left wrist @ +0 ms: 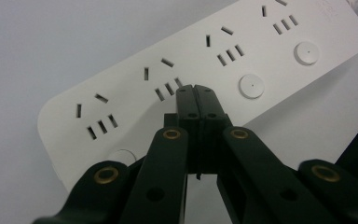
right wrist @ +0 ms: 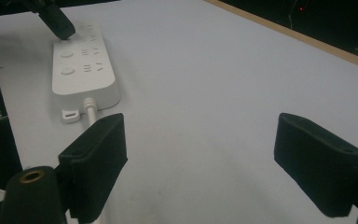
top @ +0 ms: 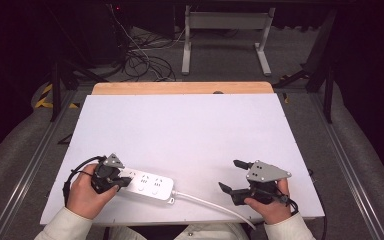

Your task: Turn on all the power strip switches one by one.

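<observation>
A white power strip (top: pixel 147 184) lies near the front left of the white board, with several sockets and round buttons (left wrist: pixel 251 86) on top. Its white cable (top: pixel 210 202) runs right toward the front edge. My left gripper (top: pixel 124 181) is shut, with nothing between its jaws. Its tips (left wrist: pixel 196 89) sit over the strip (left wrist: pixel 261 51) beside a socket; I cannot tell whether they touch it. My right gripper (top: pixel 230 175) stands open over bare board, right of the cable. Beyond its pads (right wrist: pixel 95 163), the strip (right wrist: pixel 81 77) lies with the left gripper (right wrist: pixel 56 21) at its far end.
The white board (top: pixel 190 130) lies on a wooden table whose edge (top: pixel 180 88) shows at the back. Beyond stand a white metal frame (top: pixel 225 30), loose floor cables (top: pixel 140 55) and dark stands. Grey rails run along both sides.
</observation>
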Tool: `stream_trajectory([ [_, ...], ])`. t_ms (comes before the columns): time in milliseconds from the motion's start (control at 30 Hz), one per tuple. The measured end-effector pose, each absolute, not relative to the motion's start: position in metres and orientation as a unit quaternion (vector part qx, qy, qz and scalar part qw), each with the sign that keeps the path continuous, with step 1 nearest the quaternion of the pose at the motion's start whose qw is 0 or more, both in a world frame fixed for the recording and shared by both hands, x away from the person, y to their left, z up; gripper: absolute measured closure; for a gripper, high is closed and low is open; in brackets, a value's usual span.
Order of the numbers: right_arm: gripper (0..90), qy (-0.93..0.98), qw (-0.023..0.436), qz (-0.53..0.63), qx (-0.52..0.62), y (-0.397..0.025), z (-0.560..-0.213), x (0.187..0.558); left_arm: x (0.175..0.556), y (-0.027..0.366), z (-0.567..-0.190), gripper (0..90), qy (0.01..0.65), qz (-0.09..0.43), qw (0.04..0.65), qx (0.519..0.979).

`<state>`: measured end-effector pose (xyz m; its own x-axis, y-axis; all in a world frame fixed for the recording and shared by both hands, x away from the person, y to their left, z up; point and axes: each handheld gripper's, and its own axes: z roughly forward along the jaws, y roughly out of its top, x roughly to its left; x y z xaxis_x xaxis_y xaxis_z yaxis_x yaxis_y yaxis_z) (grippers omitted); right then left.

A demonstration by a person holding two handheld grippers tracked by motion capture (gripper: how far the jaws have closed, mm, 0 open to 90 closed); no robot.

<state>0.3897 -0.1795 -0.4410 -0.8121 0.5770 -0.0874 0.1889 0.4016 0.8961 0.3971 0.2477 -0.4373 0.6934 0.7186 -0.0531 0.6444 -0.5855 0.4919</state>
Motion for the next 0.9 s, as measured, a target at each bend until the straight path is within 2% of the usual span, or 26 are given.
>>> stream_trajectory([
  [900,17.0,0.815,0.196,0.492,0.234,-0.1781,-0.4411,0.3883,0.3965,0.2430,-0.4393,90.0,0.396,0.084,0.230,0.885],
])
